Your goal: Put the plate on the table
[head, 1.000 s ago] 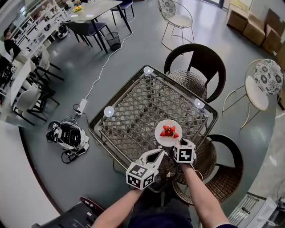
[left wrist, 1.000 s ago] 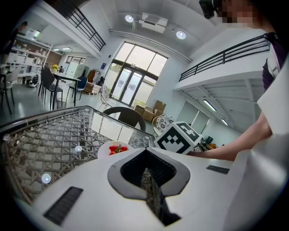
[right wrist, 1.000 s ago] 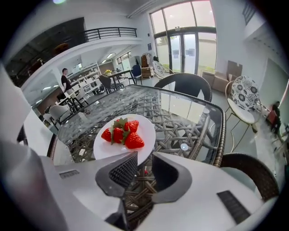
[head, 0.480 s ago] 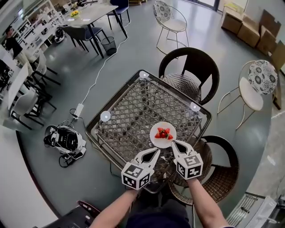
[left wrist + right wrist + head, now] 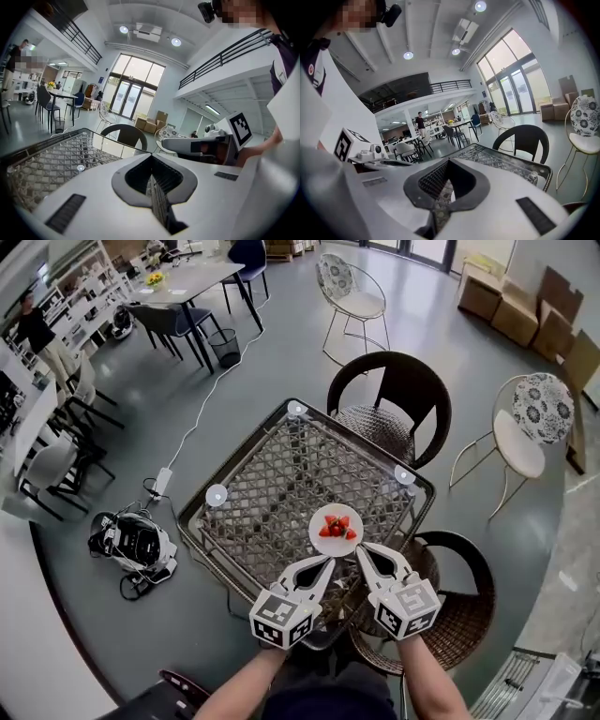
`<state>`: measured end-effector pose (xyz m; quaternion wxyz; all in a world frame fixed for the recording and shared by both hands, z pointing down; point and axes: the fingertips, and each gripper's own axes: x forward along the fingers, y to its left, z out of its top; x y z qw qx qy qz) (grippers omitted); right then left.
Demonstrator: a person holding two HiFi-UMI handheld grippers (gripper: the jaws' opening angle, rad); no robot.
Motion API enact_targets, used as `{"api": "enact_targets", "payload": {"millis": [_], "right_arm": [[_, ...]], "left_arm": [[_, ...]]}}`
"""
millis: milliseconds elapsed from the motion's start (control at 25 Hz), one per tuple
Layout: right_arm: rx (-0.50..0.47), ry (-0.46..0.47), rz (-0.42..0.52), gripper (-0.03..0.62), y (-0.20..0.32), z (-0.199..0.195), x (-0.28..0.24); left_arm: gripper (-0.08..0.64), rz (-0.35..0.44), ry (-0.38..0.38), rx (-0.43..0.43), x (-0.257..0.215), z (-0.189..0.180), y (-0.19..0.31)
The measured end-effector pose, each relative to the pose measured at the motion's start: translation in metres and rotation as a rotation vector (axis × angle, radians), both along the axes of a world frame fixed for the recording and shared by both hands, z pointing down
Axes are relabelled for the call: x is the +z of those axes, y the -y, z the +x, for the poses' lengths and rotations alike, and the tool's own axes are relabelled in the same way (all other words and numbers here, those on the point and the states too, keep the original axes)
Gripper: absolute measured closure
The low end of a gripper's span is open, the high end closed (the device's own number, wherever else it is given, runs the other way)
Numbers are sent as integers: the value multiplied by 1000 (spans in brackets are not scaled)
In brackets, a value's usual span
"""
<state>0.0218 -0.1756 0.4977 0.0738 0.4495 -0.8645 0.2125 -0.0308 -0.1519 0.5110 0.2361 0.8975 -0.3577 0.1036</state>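
Head view: the plate of what look like strawberries sits near-right on the glass-topped table. My left gripper and right gripper hover just beside it, jaws pressed together, empty.

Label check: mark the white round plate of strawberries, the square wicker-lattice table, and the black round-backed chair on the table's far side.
white round plate of strawberries (image 5: 336,547): head view, bare near rim.
square wicker-lattice table (image 5: 272,486): head view, lattice top.
black round-backed chair (image 5: 401,381): head view, backrest.

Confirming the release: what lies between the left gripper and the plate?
Nothing in the head view: only a sliver of bare tabletop separates the shut left gripper from the plate.
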Motion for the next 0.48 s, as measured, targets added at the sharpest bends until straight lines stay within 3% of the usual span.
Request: {"api": "enact_targets", "payload": {"millis": [480], "right_arm": [[-9, 23, 45, 588, -7, -3, -19]], "left_arm": [[555, 11, -5, -10, -12, 0, -4]]}}
